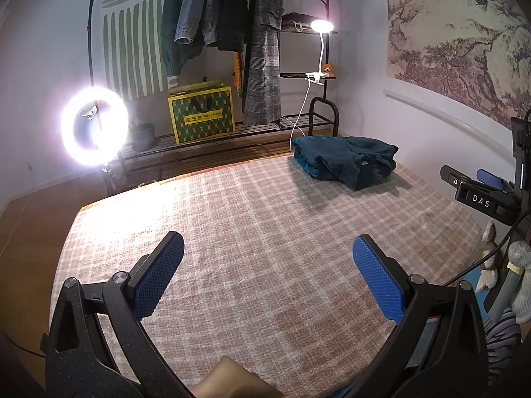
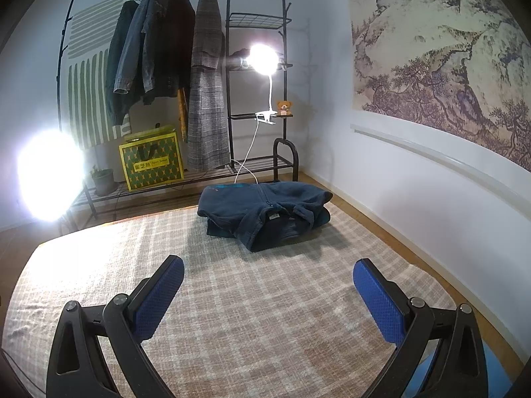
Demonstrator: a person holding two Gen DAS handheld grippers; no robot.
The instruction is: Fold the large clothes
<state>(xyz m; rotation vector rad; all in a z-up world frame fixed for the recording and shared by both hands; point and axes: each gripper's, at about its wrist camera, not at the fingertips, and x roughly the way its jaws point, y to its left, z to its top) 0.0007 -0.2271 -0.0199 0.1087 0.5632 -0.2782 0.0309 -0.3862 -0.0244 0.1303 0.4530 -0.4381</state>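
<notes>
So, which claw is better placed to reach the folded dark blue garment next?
Probably the right claw: the garment lies straight ahead of it and looks nearer. From the left claw it sits farther off to the right. Both are open.

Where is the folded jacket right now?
The jacket lies on the rug's far end in both views, before the rack, beyond both open grippers.

I work over a checked beige-and-white cloth [image 2: 252,315] that covers the whole surface in front of me, lying mostly flat with slight wrinkles at its left edge. On its far part, towards the right, lies a stack of folded dark blue clothes [image 2: 265,210], the top garment with its collar and label facing me. Beyond the cloth's edges I see a wooden floor [image 2: 358,205].
</notes>
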